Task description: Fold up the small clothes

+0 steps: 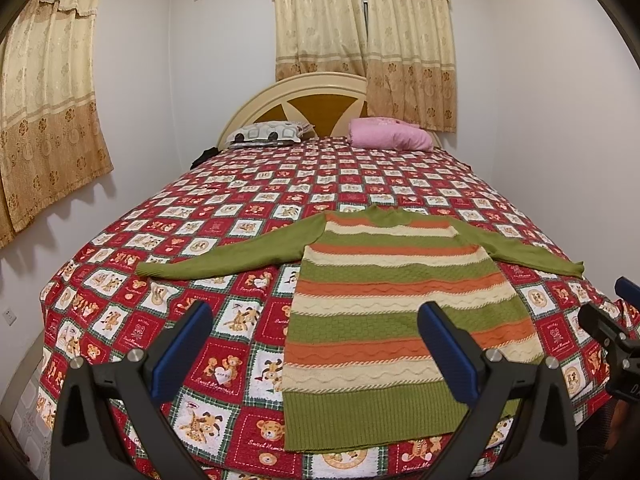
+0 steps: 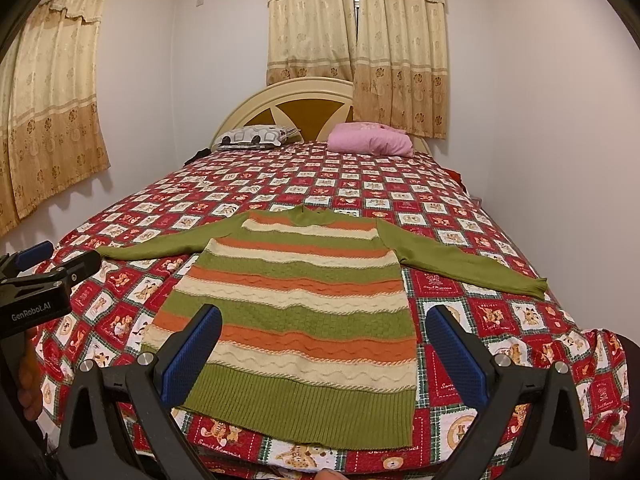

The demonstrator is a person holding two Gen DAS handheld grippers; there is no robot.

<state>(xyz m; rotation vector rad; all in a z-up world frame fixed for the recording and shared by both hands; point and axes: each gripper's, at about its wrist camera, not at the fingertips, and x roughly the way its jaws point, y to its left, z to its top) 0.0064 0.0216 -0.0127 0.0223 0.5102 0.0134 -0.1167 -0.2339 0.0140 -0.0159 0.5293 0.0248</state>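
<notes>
Green, orange and cream striped sweater (image 1: pixel 400 312) lies flat on the bedspread (image 1: pixel 224 216). Left gripper (image 1: pixel 316 350) and right gripper (image 2: pixel 324 350) gape empty; only the right view shows the left gripper's "GenRobot.AI" label (image 2: pixel 30 306).

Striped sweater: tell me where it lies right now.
The striped sweater lies flat on the teddy-bear bedspread at the bed's foot end, sleeves spread, hem nearest both open grippers, collar toward the pink pillow.
</notes>
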